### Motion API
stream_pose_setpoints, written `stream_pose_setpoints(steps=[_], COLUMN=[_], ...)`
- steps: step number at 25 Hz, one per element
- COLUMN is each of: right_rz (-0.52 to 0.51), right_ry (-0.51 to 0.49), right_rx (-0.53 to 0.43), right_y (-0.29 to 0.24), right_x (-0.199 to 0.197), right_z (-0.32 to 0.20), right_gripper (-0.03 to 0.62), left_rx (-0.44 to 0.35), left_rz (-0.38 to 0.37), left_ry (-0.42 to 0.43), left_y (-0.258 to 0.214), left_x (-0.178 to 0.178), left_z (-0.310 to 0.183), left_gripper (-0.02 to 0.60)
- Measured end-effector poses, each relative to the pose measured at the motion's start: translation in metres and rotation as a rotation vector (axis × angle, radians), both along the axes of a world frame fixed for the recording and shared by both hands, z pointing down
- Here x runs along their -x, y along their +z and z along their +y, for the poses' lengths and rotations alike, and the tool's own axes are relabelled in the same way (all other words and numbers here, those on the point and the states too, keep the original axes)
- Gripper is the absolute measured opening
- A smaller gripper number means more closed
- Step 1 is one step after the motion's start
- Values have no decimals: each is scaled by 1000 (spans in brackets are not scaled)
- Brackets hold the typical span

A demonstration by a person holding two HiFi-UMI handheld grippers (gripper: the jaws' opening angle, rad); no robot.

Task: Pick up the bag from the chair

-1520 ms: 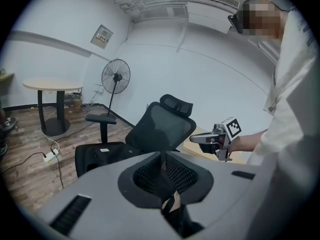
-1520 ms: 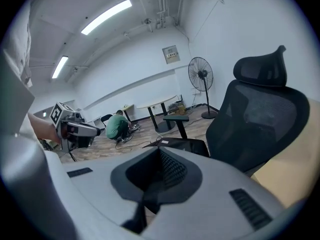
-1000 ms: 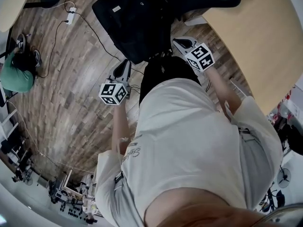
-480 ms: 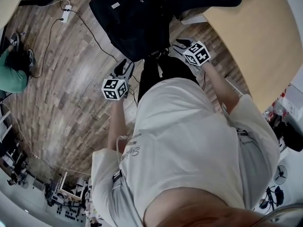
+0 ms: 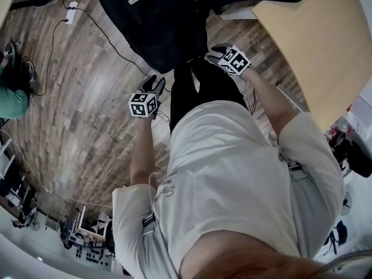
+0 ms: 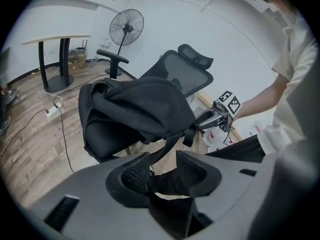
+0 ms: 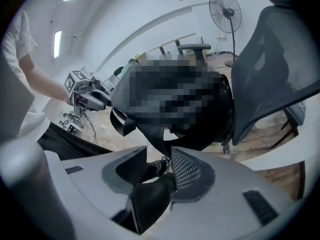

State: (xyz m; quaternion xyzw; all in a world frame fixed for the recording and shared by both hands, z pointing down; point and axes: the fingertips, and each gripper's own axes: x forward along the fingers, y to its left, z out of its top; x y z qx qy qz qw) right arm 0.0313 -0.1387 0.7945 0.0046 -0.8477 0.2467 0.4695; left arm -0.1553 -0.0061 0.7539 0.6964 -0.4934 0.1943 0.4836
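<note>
where bag (image 6: 140, 104) drapes chair (image 6: 182, 74), strap (image 6: 164, 150) hangs down

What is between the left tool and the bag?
A black strap hanging off the bag into the open left tool, ungripped; its jaws have just been opening. Left gripper view.

Bag (image 6: 142, 106) on chair (image 6: 187, 73); chair on wood floor (image 6: 30, 139).

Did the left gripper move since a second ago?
Yes. The left gripper has dropped toward the floor, beside the bag. Its jaws have just been opening, the bag's strap between them.
</note>
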Motion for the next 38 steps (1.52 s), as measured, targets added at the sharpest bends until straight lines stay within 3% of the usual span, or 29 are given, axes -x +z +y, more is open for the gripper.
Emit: stream_pose_setpoints(steps=[7, 14, 17, 20, 25, 29, 33, 38], right_rz=[0, -64, -78, -76, -115, -198, -285, -416], right_ry=[-57, -207, -253, -233, -218, -260, -248, -189], right_rx=[2, 5, 47, 100, 197, 305, 367, 402], right_y=[28, 34, 33, 36, 23, -11, -41, -72], right_x=[8, 38, 50, 60, 61, 63, 78, 100], right_z=[3, 17, 26, 29, 29, 31, 19, -3], right_gripper=[152, 155, 153, 152, 103, 52, 41, 32], left_rx=[9, -18, -19, -5, 14, 0, -51, -152], left_rz=[17, 44, 57, 63, 151, 247, 257, 267], left_ry=[80, 157, 184, 202, 140, 166, 172, 84], left_y=[28, 40, 43, 45, 38, 17, -9, -41], left_x=[-9, -28, -38, -43, -41, -47, -44, -30], left_z=[-5, -24, -31, -34, -37, -37, -50, -88], left_gripper=[181, 183, 183, 183, 146, 97, 86, 60])
